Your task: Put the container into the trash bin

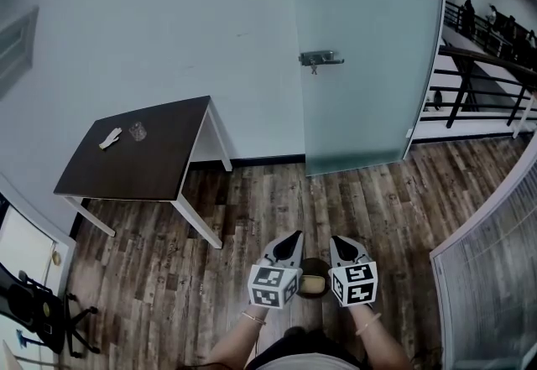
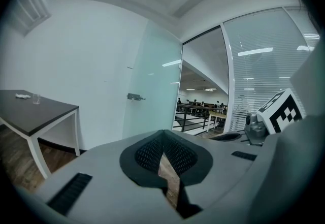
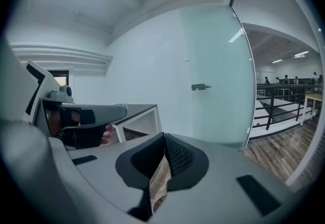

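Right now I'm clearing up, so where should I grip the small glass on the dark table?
Probably across its round side wall, at mid-height. The glass seems to stand upright, and a white scrap lies at its left in the head view, so come from its right.

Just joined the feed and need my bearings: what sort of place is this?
Most likely an office room: a frosted glass door with a lever handle, a dark-topped desk against the wall, and a black office chair at the edge of the head view.
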`<state>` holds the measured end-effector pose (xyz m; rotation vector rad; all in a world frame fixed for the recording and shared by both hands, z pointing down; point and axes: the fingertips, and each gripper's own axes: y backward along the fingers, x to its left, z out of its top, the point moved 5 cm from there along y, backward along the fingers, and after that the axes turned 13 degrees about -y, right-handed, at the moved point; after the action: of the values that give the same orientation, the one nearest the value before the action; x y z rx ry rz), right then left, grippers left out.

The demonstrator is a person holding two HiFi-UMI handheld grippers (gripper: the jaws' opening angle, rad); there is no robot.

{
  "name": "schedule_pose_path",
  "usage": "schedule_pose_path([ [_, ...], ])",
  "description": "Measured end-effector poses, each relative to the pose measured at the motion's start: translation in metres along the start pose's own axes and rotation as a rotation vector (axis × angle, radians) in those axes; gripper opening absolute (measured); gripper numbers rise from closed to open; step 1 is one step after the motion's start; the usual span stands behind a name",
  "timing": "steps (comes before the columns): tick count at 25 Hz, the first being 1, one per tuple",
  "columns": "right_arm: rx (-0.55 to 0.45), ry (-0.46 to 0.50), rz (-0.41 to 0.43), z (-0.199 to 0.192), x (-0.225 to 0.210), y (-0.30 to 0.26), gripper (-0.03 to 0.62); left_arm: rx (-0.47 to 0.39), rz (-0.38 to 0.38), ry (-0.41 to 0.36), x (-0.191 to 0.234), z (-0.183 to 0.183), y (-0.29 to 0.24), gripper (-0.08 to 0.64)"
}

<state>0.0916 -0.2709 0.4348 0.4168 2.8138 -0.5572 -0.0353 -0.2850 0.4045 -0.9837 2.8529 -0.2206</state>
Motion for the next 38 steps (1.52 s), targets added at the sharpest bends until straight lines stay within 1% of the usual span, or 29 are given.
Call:
schedule_pose_path([
  [12,-0.066,0.017,0.017,0.023,0.007,0.039,0.009,-0.026,-0.005,-0.024,-0.019,0.028,0.018,0.018],
  [24,-0.119,0.042,0.025,0.042,0.008,0.065,0.008,-0.034,-0.014,-0.039,-0.033,0.043,0.027,0.018],
  [38,-0.145,0.073,0.022,0.046,0.01,0.077,0.008,-0.034,-0.022,-0.037,-0.041,0.04,0.031,0.018],
])
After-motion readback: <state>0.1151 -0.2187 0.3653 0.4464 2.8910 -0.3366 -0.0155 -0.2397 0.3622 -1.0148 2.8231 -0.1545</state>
